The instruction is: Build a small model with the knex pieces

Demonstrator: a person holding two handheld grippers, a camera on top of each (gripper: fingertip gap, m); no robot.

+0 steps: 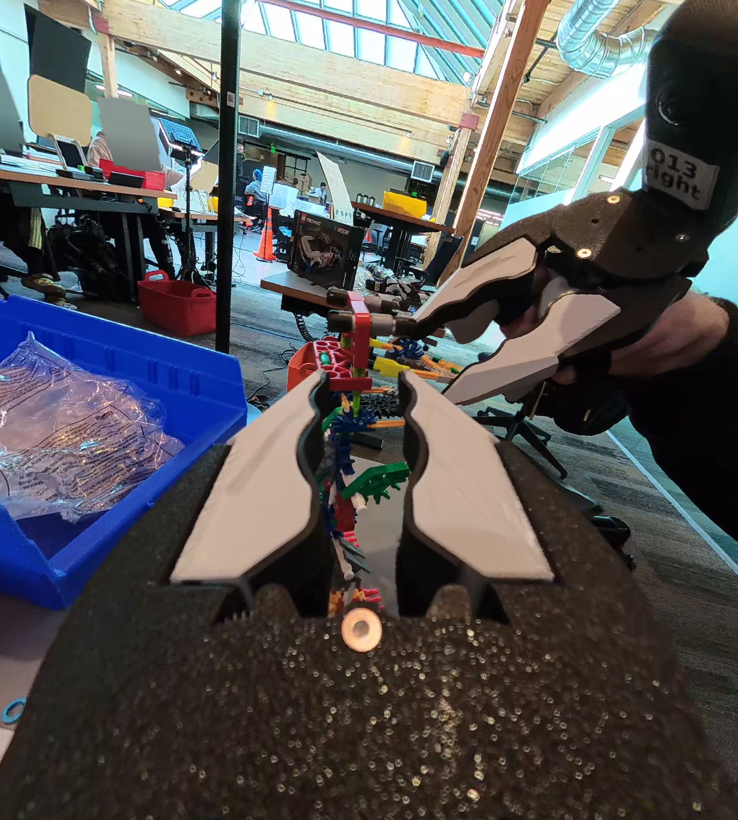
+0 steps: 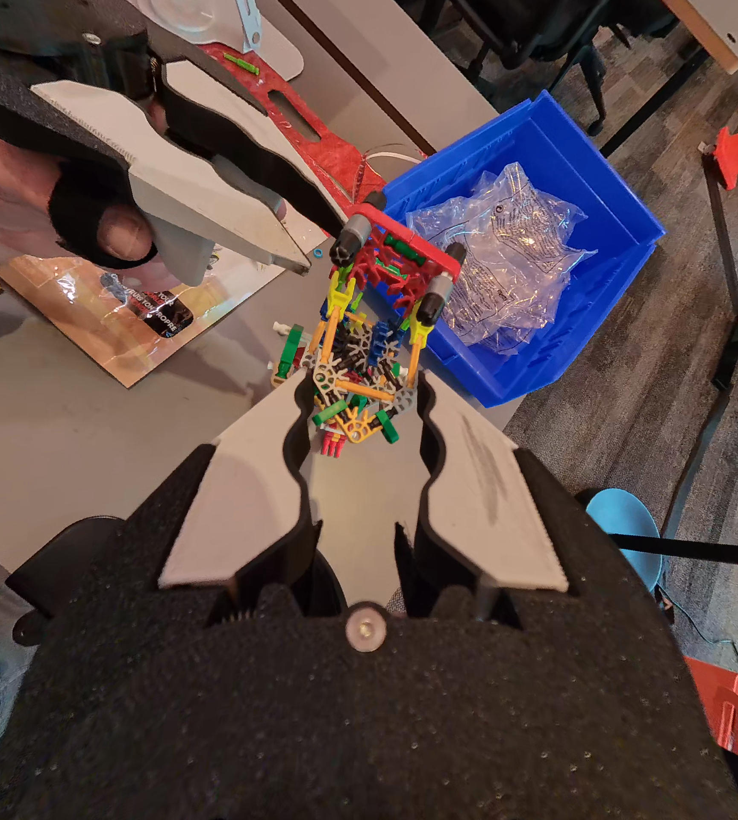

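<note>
Left gripper (image 1: 362, 377) jaws parted around the rod-and-connector model (image 2: 371, 319) on the grey table (image 2: 47, 443); contact hard to judge. Right gripper (image 2: 360, 381) open over its near end. Blue bin (image 2: 580, 146) just right, holding crumpled plastic bags (image 2: 504, 257). Model's base hidden.

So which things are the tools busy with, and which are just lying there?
At the tools:
- left tool, open
- right tool, open
- colourful plastic rod-and-connector model

Lying about:
- blue plastic bin
- crinkly clear plastic bag inside it
- glossy printed card
- flat red sheet
- tiny blue ring
</note>
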